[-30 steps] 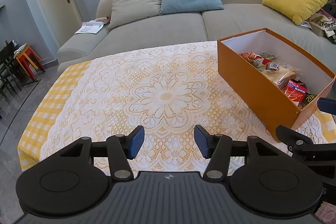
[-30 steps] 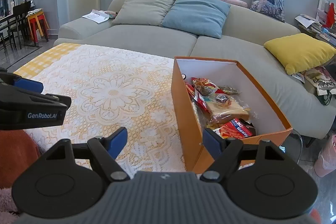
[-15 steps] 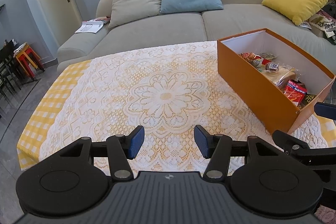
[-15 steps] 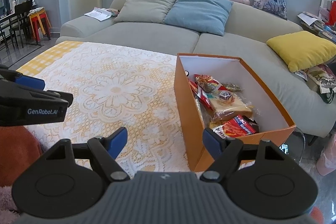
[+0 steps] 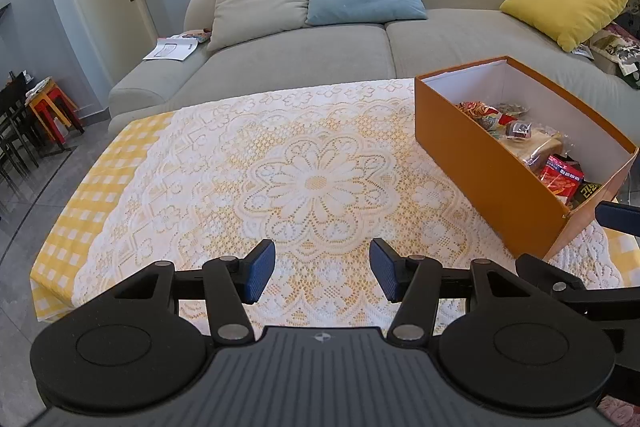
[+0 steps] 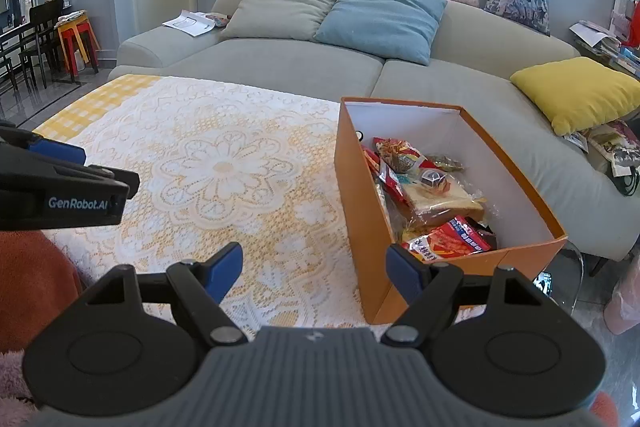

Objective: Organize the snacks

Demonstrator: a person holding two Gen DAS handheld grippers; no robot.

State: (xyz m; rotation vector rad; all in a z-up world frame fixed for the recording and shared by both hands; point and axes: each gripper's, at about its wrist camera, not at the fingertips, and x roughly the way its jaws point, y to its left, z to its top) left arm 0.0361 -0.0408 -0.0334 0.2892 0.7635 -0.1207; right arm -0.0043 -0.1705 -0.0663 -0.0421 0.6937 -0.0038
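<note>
An open orange box (image 5: 480, 167) stands at the right end of the table, on a white lace cloth (image 5: 312, 183) over a yellow check one. Inside lie several snacks: a bagged bread loaf (image 6: 436, 203), a red packet (image 6: 448, 241) and other wrappers at the far end. My left gripper (image 5: 322, 275) hovers open over the cloth's near edge, left of the box, with nothing between its blue pads. My right gripper (image 6: 314, 271) is open and holds nothing, just before the box's near left corner (image 6: 372, 307). Each gripper shows at the edge of the other's view.
A grey sofa (image 5: 304, 51) with cushions runs behind the table, a yellow pillow (image 5: 568, 7) at its right and an open magazine (image 5: 172, 47) on its left arm. Stools and dark chairs (image 5: 48, 107) stand far left. An orange-red cloth (image 6: 32, 287) lies at my lower left.
</note>
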